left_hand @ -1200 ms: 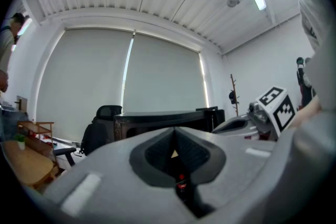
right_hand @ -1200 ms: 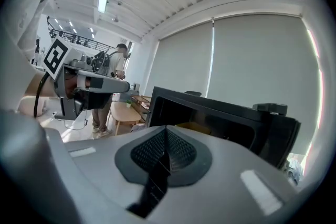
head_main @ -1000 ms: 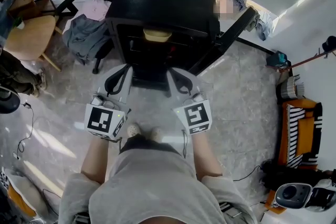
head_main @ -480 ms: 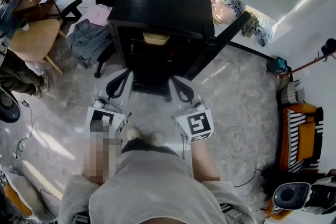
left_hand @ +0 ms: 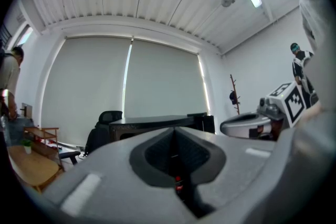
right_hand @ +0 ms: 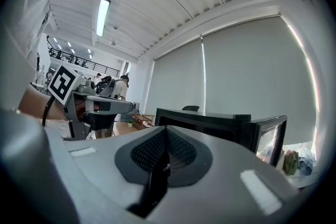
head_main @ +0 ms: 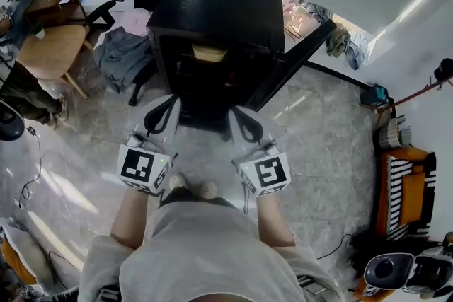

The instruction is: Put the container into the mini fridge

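Before the mini fridge [head_main: 219, 3] hover left claw [head_main: 167, 102], right claw [head_main: 238, 114] — both closed.

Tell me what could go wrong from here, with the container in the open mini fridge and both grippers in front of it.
1. The container sits high in the mini fridge, seemingly near the shelf's front; swinging the open door shut carelessly could knock it.
2. The left gripper and right gripper are shut and empty close to the opening, so a forward move might bump the shelf.
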Tool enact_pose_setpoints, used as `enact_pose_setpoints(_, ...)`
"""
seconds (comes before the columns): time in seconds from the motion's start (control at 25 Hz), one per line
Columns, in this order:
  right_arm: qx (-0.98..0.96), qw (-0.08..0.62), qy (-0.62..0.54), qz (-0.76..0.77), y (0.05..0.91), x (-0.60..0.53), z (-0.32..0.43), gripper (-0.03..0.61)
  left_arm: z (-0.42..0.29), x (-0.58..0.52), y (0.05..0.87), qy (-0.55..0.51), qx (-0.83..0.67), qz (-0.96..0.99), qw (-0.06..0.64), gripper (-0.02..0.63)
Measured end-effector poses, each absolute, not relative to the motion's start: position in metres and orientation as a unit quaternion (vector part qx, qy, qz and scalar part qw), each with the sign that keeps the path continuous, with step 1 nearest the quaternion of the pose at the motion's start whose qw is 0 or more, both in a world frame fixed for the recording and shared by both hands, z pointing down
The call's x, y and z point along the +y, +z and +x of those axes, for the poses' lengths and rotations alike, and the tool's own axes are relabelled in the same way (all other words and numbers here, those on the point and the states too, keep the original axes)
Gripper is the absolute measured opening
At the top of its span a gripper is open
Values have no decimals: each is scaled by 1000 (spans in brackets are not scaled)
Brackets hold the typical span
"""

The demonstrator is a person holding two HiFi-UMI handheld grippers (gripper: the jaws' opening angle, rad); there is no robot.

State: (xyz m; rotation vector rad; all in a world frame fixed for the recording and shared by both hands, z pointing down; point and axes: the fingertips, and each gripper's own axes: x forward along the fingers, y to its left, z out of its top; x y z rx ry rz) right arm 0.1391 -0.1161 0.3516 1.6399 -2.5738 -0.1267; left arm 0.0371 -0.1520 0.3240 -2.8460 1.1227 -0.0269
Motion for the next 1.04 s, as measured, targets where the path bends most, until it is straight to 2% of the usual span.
enact_pose_setpoints(1.04, -853, 9, -52, 519, 337, -97, 142, 0, 38, -129, 316, -7, 392, -919, 52, 2)
